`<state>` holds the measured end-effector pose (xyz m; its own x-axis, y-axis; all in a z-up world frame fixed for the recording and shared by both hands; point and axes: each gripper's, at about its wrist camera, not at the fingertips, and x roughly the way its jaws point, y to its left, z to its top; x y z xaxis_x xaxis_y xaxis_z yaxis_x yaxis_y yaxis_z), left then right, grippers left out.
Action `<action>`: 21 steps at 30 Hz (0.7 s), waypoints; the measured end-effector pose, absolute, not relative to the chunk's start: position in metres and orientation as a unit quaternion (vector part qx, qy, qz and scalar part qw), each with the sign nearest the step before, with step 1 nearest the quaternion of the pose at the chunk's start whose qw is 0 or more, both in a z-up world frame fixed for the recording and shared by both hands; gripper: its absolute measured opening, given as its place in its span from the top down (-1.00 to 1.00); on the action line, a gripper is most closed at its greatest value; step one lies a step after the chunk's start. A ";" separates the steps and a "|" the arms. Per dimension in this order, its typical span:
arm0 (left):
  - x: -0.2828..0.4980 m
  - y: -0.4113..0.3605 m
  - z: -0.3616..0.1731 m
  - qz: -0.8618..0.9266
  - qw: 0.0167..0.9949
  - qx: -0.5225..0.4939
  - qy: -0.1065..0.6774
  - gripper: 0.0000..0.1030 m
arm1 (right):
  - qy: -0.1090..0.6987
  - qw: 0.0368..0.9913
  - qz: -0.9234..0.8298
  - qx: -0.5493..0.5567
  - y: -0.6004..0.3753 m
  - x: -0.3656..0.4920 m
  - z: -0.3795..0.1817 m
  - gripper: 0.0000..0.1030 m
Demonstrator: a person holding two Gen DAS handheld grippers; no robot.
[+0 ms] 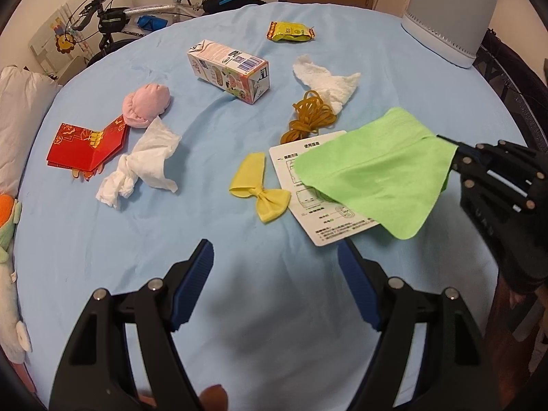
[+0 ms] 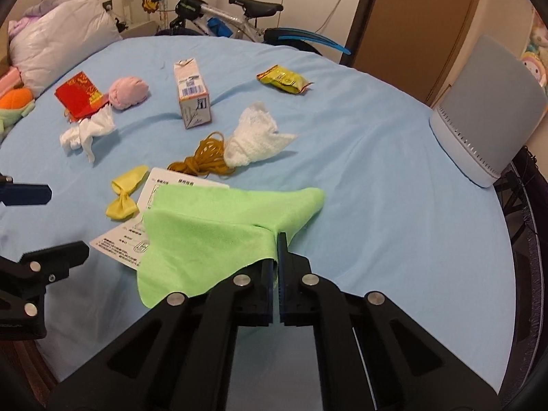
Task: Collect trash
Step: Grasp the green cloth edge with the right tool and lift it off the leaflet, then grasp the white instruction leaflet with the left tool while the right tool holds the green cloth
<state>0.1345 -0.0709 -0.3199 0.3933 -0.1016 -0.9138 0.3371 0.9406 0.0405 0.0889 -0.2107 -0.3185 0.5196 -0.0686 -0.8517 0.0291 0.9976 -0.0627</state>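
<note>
My right gripper (image 2: 276, 245) is shut on a corner of a green cloth (image 2: 212, 233) and holds it lifted over a white instruction card (image 2: 150, 202); the cloth (image 1: 373, 171) and the right gripper (image 1: 457, 152) also show in the left wrist view. My left gripper (image 1: 274, 263) is open and empty above the blue sheet, near the card (image 1: 308, 202). Scattered on the bed lie a yellow bow (image 1: 257, 188), rubber bands (image 1: 310, 116), two crumpled tissues (image 1: 144, 164) (image 1: 328, 82), a carton (image 1: 227, 70), a yellow snack wrapper (image 1: 291, 30), a red envelope (image 1: 87, 147) and a pink ball (image 1: 147, 104).
A grey bin (image 2: 486, 109) stands at the bed's far right edge; it also shows in the left wrist view (image 1: 448, 13). A bicycle (image 2: 219, 17) stands behind the bed. Pillows (image 2: 58, 41) and plush toys (image 1: 7, 239) lie along the left side.
</note>
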 end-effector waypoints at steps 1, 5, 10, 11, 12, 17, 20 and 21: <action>0.135 -0.072 -0.320 -0.134 0.827 0.111 0.535 -0.46 | 0.485 0.874 -0.034 -0.014 -0.216 0.089 -0.314 0.98; 0.134 -0.078 -0.323 -0.143 0.824 0.108 0.538 -0.46 | 0.473 0.879 -0.059 0.012 -0.239 0.088 -0.299 0.98; 0.128 -0.090 -0.330 -0.161 0.820 0.120 0.536 -0.46 | 0.470 0.879 -0.075 0.027 -0.258 0.085 -0.293 0.98; 0.126 -0.093 -0.333 -0.163 0.819 0.127 0.536 -0.46 | 0.469 0.879 -0.077 0.032 -0.261 0.084 -0.292 0.98; 0.124 -0.095 -0.335 -0.167 0.817 0.133 0.536 -0.46 | 0.470 0.879 -0.078 0.037 -0.263 0.084 -0.292 0.98; 0.124 -0.107 -0.348 -0.171 0.814 0.170 0.529 -0.46 | 0.474 0.875 -0.080 0.049 -0.267 0.083 -0.296 0.98; 0.133 -0.114 -0.352 -0.171 0.817 0.181 0.520 -0.46 | 0.476 0.875 -0.080 0.050 -0.267 0.083 -0.297 0.98; 0.137 -0.116 -0.353 -0.170 0.819 0.183 0.516 -0.46 | 0.476 0.874 -0.080 0.050 -0.267 0.083 -0.296 0.98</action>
<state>0.1367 -0.1158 -0.3526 0.4096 -0.0904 -0.9078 0.4680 0.8750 0.1240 0.0827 -0.2673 -0.2964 0.5337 -0.0916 -0.8407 0.1871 0.9823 0.0117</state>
